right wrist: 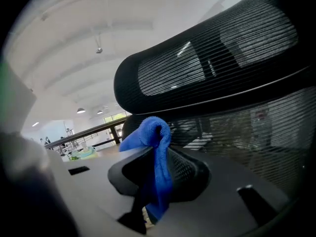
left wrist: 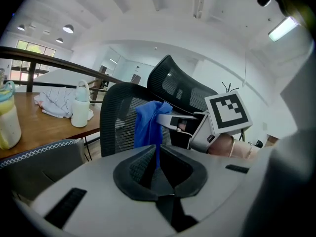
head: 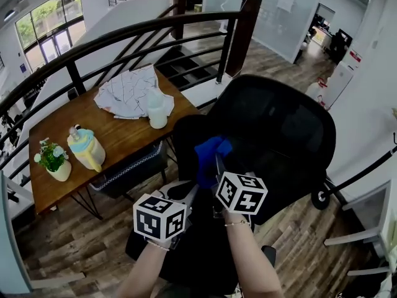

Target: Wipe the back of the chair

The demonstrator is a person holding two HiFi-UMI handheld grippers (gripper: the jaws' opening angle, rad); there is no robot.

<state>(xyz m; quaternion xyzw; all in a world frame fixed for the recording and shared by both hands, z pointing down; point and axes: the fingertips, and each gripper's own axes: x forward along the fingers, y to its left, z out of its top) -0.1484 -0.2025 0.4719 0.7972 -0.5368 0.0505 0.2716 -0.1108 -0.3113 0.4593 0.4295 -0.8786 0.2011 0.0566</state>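
A black mesh office chair stands in front of me, its broad back point(head: 279, 129) to the right. In the right gripper view the mesh back point(right wrist: 207, 68) fills the upper frame. A blue cloth point(head: 208, 157) is bunched against the chair's left side. My right gripper point(head: 217, 166) is shut on it, and the cloth point(right wrist: 154, 132) folds over between its pads point(right wrist: 185, 169). My left gripper point(head: 189, 194) points up at the cloth's lower end. In its own view a thin tail of the cloth point(left wrist: 147, 125) runs down between the nearly closed tips of the left gripper point(left wrist: 158, 149).
To the left is a wooden table point(head: 111, 141) with a crumpled white cloth point(head: 127, 92), a white jug point(head: 157, 112), a yellow and blue pot point(head: 85, 148) and a flower pot point(head: 54, 160). A dark padded seat point(head: 130, 169) is tucked under it. A black railing point(head: 155, 33) and stairs lie behind.
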